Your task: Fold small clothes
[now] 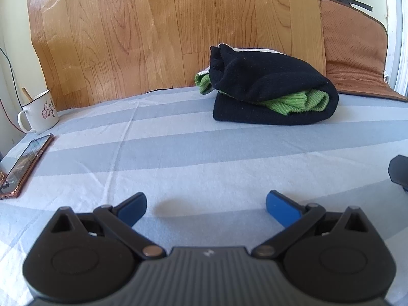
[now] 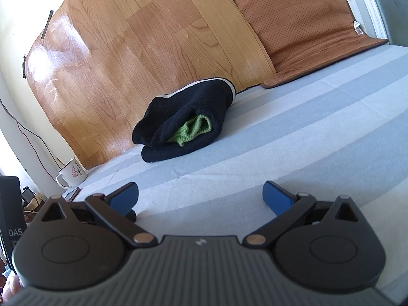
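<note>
At the far side of the striped bedsheet (image 1: 178, 153), close to the wood-grain board (image 1: 153, 25) leaning against the wall, lies the black knit garment (image 1: 270, 94), already doubled over into a thick bundle. A green ribbed knit (image 1: 301, 103) shows in the open fold on its right, and a pale edge runs along the top. Nothing else touches the bundle.

The left gripper (image 1: 206, 207) is low over the near part of the sheet, fingers spread wide, nothing between them. The right gripper (image 2: 201, 196) is likewise spread and empty, also well short of the garment.

Handling assessment: the bundle appears soft, light and limp, with a fuzzy knit surface that should grip well against the blue pads (image 1: 278, 209). It will sag and unroll if lifted by a single layer. The rounded fold on the right looks the firmest place to pinch, taking both black layers together; the green piece is loose inside and may slide out.

Other items noted: an enamel mug (image 1: 38, 113) and a phone (image 1: 24, 164) at the far left; a brown mesh cushion (image 1: 357, 51) at the far right.
</note>
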Available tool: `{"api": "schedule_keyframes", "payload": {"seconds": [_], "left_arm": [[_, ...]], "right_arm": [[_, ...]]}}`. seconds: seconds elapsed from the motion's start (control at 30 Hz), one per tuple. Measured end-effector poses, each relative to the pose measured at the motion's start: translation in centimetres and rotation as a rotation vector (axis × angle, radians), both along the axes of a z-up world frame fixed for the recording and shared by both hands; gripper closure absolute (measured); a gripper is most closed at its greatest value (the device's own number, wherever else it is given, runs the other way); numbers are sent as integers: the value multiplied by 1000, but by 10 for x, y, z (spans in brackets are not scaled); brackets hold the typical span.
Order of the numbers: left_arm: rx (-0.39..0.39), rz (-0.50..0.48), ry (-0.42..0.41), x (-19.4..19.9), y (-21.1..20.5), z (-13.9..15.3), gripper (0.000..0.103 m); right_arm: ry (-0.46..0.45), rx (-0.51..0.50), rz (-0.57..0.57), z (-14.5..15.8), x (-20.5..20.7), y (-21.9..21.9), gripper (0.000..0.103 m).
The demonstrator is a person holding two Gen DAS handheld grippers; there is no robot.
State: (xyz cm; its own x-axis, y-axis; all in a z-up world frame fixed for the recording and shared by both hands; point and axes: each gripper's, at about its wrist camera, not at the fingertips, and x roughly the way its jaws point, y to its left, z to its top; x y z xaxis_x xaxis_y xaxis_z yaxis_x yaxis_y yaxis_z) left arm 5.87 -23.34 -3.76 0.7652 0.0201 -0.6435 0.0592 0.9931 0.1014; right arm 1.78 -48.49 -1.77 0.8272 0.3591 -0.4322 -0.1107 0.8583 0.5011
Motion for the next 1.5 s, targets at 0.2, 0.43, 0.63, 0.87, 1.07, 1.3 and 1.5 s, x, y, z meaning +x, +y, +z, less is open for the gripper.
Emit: {"api": "schedule_keyframes", "payload": {"seconds": [0.2, 0.43, 0.63, 0.87, 1.07, 1.3, 1.5], "left_arm": [[9, -1, -4, -1, -1, 0, 0], [16, -1, -6, -1, -2, 0, 0], [15, -1, -6, -1, -2, 0, 0], [13, -2, -5, -1, -2, 0, 0], [14, -2, -5, -1, -2, 0, 0], [24, -3, -9, -1, -3, 0, 0], [40, -4, -14, -2, -6, 0, 0]], "right_arm": [[0, 2, 1, 0, 0, 0, 0], [0, 2, 1, 0, 0, 0, 0], [0, 2, 1, 0, 0, 0, 0], [0, 2, 1, 0, 0, -1, 0], [0, 2, 1, 0, 0, -1, 0], [0, 2, 1, 0, 0, -1, 0], [0, 1, 1, 0, 0, -1, 0]]}}
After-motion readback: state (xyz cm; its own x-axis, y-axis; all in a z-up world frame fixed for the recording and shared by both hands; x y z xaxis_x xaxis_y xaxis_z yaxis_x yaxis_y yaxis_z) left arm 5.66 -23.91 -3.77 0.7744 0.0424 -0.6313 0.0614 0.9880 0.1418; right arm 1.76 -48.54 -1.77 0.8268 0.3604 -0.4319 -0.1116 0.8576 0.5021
